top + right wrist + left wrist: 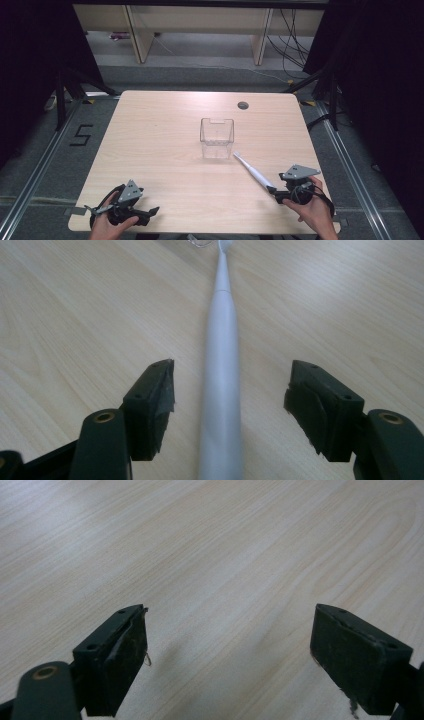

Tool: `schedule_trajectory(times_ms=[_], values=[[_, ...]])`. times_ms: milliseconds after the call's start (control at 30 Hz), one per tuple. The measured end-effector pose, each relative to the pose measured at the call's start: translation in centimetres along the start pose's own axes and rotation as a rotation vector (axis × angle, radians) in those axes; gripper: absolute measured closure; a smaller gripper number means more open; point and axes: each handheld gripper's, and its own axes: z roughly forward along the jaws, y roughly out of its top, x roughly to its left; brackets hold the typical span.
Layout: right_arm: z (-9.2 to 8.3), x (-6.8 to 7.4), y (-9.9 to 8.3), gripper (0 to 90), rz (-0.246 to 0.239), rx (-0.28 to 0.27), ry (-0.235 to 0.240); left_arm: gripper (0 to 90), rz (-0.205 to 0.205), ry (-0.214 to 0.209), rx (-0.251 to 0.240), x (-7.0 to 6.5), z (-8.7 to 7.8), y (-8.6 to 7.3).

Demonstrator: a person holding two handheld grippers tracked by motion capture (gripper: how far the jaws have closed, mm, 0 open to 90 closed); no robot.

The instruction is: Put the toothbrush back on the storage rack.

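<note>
A white electric toothbrush (254, 172) lies flat on the wooden table (165, 130), its head pointing toward a clear plastic cup-like container (217, 138). My right gripper (278, 194) sits at the toothbrush's handle end, near the table's front right. In the right gripper view the handle (220, 405) runs between the two black jaws with a gap on each side, so my right gripper (231, 405) is open around it. My left gripper (150, 212) rests at the front left, and in its own view my left gripper (230, 650) stands open over bare wood.
A round cable hole (243, 105) sits near the table's far edge. Black stands and cables flank the table on both sides. Shelving legs stand on the floor beyond it.
</note>
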Motion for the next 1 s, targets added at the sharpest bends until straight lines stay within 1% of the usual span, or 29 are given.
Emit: schedule_trajectory(times_ms=[33, 67, 100, 133, 233, 267, 300, 333, 367, 400, 433, 467, 500, 533, 567, 600, 633, 667, 700, 733, 767, 800, 833, 867, 900, 933, 967, 1000], values=[[0.1, 0.0, 0.1, 36.8, -0.007, 0.001, 0.007, 14.8, -0.003, 0.007, 0.004, 0.0, 0.0, 0.0], [0.2, 0.0, 0.2, 37.0, -0.008, -0.002, 0.001, 14.8, -0.001, -0.002, 0.007, 0.1, 0.0, 0.1], [0.2, 0.0, 0.3, 37.2, -0.011, 0.008, 0.004, 14.8, 0.008, -0.002, 0.015, 0.1, 0.0, 0.1], [0.3, 0.1, 0.3, 37.4, -0.012, 0.007, 0.008, 14.9, 0.009, 0.000, 0.017, 0.1, 0.0, 0.1], [0.5, 0.1, 0.7, 38.4, -0.022, 0.004, 0.008, 14.8, 0.003, 0.002, 0.013, 0.0, 0.1, 0.1], [0.6, 0.1, 0.8, 39.1, -0.027, 0.008, 0.010, 14.9, 0.004, -0.009, 0.004, 0.1, 0.2, 0.2], [0.6, 0.1, 0.8, 39.1, -0.027, 0.008, 0.010, 14.8, 0.004, -0.009, 0.004, 0.1, 0.2, 0.2], [0.9, 0.3, 0.9, 39.9, -0.013, 0.018, 0.015, 14.8, 0.013, -0.003, 0.019, 0.2, 0.2, 0.4], [1.1, 0.2, 1.0, 39.9, -0.030, 0.016, 0.015, 14.8, -0.005, 0.001, 0.010, 0.1, 0.4, 0.4], [1.2, 0.1, 1.2, 40.2, -0.046, 0.021, 0.020, 14.8, 0.016, -0.003, 0.023, 0.2, 0.3, 0.3], [1.3, 0.1, 1.3, 40.4, -0.043, 0.024, 0.020, 14.8, 0.009, -0.007, 0.019, 0.1, 0.3, 0.3], [1.4, 0.0, 1.5, 40.6, -0.054, 0.023, 0.020, 14.8, 0.007, -0.002, 0.019, 0.0, 0.3, 0.2], [1.5, 0.0, 1.6, 40.9, -0.055, 0.026, 0.013, 14.9, 0.007, -0.002, 0.019, 0.0, 0.3, 0.2], [1.7, 0.0, 1.8, 41.3, -0.051, 0.031, 0.023, 14.9, 0.001, -0.002, 0.014, -0.1, 0.2, 0.1], [1.9, 0.0, 2.0, 41.6, -0.065, 0.024, 0.018, 14.8, 0.012, -0.004, 0.023, 0.0, 0.0, 0.1], [2.0, 0.1, 2.1, 41.9, -0.053, 0.036, 0.026, 14.8, -0.006, -0.003, 0.004, -0.1, 0.1, 0.1], [2.1, 0.2, 2.2, 42.0, -0.041, 0.034, 0.023, 14.8, -0.006, -0.003, 0.004, -0.1, 0.1, 0.1], [2.2, 0.1, 2.3, 42.1, -0.054, 0.032, 0.020, 14.8, 0.009, -0.004, 0.011, -0.1, 0.1, 0.1], [2.2, -0.1, 2.4, 42.5, -0.078, 0.035, 0.024, 14.8, 0.018, -0.006, 0.022, 0.0, 0.1, 0.2], [2.2, -0.1, 2.4, 42.5, -0.078, 0.035, 0.024, 14.8, 0.018, -0.006, 0.022, 0.0, 0.1, 0.2], [2.2, 0.0, 2.5, 42.8, -0.058, 0.046, 0.032, 14.8, 0.015, -0.007, 0.022, 0.0, 0.2, 0.2], [2.2, 0.0, 2.7, 42.8, -0.064, 0.053, 0.027, 14.8, 0.012, -0.009, 0.011, -0.1, 0.2, 0.1], [2.4, 0.0, 2.7, 43.0, -0.079, 0.041, 0.030, 14.9, 0.014, -0.010, 0.011, -0.1, 0.1, 0.1], [2.5, 0.1, 2.8, 43.2, -0.082, 0.040, 0.030, 14.8, 0.012, -0.003, 0.012, -0.1, 0.1, 0.1], [2.4, 0.2, 3.0, 43.2, -0.063, 0.071, 0.032, 14.8, 0.008, -0.001, 0.012, -0.1, 0.1, 0.1], [2.6, 0.0, 3.1, 43.5, -0.101, 0.062, 0.026, 14.8, 0.014, -0.007, 0.019, 0.0, 0.0, 0.1], [2.6, 0.0, 3.1, 43.5, -0.101, 0.062, 0.026, 14.8, 0.014, -0.007, 0.019, 0.0, 0.0, 0.1], [2.9, 0.0, 3.2, 43.8, -0.088, 0.061, 0.035, 14.8, 0.006, -0.004, 0.012, -0.1, 0.1, 0.0]])
